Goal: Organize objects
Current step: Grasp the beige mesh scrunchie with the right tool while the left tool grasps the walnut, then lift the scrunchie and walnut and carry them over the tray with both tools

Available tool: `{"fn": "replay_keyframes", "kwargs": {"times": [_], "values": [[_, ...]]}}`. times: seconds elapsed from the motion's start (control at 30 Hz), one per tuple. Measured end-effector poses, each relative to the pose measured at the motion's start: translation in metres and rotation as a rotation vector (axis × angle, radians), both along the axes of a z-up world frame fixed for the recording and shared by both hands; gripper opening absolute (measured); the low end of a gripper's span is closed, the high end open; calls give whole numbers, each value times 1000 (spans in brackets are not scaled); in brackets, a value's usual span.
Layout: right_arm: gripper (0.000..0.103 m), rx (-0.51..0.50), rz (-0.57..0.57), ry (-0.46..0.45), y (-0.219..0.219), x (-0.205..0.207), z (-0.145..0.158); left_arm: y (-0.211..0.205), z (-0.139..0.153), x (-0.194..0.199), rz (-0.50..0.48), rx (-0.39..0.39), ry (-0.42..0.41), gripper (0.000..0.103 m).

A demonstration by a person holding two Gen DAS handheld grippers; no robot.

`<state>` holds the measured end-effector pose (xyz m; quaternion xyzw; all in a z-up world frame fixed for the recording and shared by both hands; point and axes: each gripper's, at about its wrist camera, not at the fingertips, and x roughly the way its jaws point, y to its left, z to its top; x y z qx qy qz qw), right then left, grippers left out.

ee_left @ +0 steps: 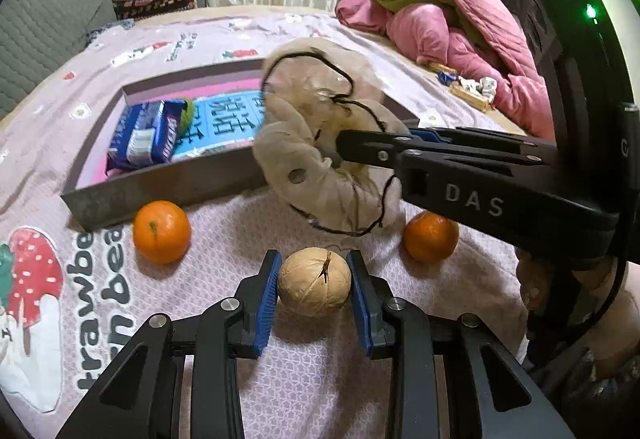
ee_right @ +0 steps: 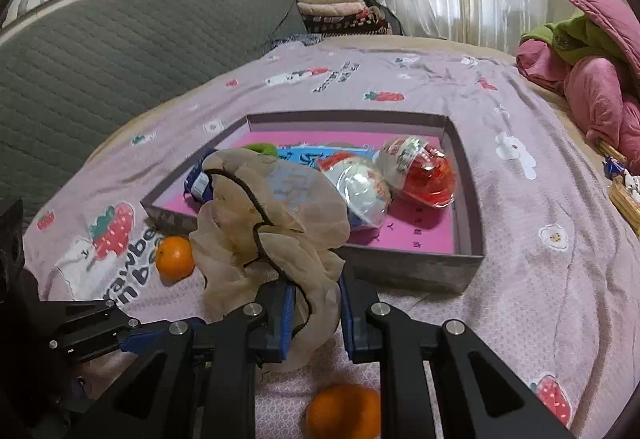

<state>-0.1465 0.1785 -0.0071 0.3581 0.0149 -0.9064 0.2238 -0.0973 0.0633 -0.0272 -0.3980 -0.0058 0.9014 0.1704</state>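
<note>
Sheer beige scrunchie (ee_right: 272, 223) with black cord, crumpled, possibly translucent

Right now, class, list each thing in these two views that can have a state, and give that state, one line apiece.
walnut: on the bedspread, clamped by the left gripper
beige scrunchie: lifted, pinched by the right gripper
grey box: open, partly filled
two oranges: loose on the bedspread, outside the box
biscuit pack: lying in the box
</note>
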Motion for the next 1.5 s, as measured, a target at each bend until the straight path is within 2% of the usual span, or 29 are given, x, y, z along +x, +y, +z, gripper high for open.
{"fn": "replay_keyframes", "kwargs": {"times": [0.4, 0.63, 1.5], "values": [[19, -20, -21, 56, 7, 13, 16, -22, 27, 1, 59, 11, 72, 34], [19, -48, -29, 86, 8, 14, 27, -37, 45, -13, 110, 24, 103, 34], [19, -42, -26, 219, -7, -8, 71, -59, 99, -80, 156, 18, 209, 34]]}}
